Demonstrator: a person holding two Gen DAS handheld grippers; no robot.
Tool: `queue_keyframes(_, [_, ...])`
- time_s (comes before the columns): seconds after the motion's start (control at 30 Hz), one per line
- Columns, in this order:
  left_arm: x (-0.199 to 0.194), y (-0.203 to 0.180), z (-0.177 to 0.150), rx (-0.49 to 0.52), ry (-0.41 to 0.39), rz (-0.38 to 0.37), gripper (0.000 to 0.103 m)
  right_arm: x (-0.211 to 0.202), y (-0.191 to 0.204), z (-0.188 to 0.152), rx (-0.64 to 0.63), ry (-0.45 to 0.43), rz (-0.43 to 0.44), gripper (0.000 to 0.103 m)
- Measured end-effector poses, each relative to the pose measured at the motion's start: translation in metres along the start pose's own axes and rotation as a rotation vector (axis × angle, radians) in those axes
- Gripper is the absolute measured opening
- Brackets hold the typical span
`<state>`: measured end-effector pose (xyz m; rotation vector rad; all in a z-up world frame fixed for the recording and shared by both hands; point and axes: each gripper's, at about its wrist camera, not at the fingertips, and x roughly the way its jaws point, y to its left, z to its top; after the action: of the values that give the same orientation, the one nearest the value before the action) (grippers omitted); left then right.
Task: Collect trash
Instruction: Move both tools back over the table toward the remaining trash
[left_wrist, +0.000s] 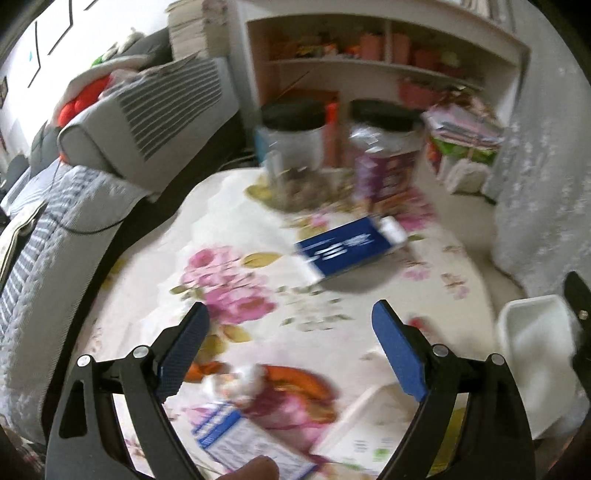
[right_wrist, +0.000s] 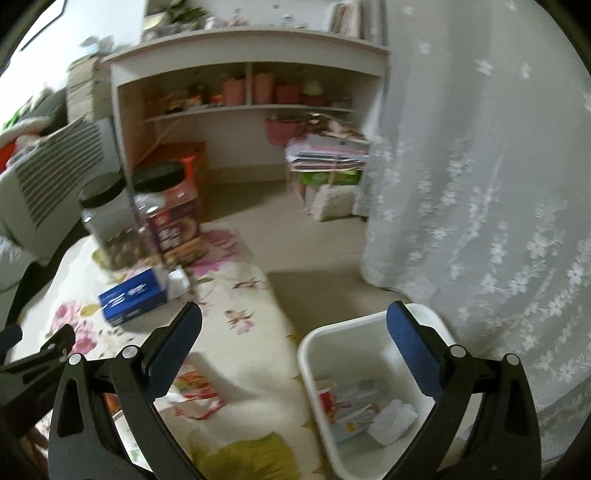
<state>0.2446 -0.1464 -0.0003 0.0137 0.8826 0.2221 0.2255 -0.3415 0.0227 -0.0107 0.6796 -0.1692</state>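
Observation:
A blue carton (left_wrist: 345, 249) lies on its side on the floral tablecloth (left_wrist: 236, 288), ahead of my open, empty left gripper (left_wrist: 290, 325). A crumpled white wrapper (left_wrist: 240, 380) and a blue-and-white printed box (left_wrist: 240, 439) lie close under the left fingers. The white bin (right_wrist: 369, 398) sits on the floor at the table's right side and holds several packets and a white wad. My right gripper (right_wrist: 295, 321) is open and empty, hovering above the bin's near-left rim. The blue carton (right_wrist: 135, 295) shows left of it. A red-and-white wrapper (right_wrist: 195, 387) lies by the right gripper's left finger.
Two black-lidded jars (left_wrist: 291, 147) (left_wrist: 384, 155) stand at the table's far edge. A white shelf unit (right_wrist: 251, 103) is behind, with stacked papers (right_wrist: 328, 158) on the floor. A lace curtain (right_wrist: 480, 184) hangs to the right. A striped sofa cushion (left_wrist: 147, 122) is left. The bin also shows at far right (left_wrist: 532, 339).

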Motion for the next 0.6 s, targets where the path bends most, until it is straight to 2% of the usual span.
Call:
queue_keyframes(0.23, [0.05, 0.055, -0.004, -0.015, 0.104, 0.097, 0.087, 0.004, 0.05, -0.011, -0.136, 0.053, 0.112, 0.096])
queue_keyframes(0.33, [0.075, 0.079, -0.005, -0.02, 0.163, 0.12, 0.087, 0.009, 0.071, -0.02, -0.189, 0.105, 0.181, 0.096])
queue_keyframes(0.53, [0.117, 0.11, -0.011, -0.032, 0.323, 0.059, 0.086, 0.025, 0.105, -0.031, -0.191, 0.253, 0.359, 0.096])
queue_keyframes(0.6, [0.128, 0.118, -0.015, -0.034, 0.37, 0.025, 0.079, 0.028, 0.119, -0.033, -0.196, 0.303, 0.412, 0.096])
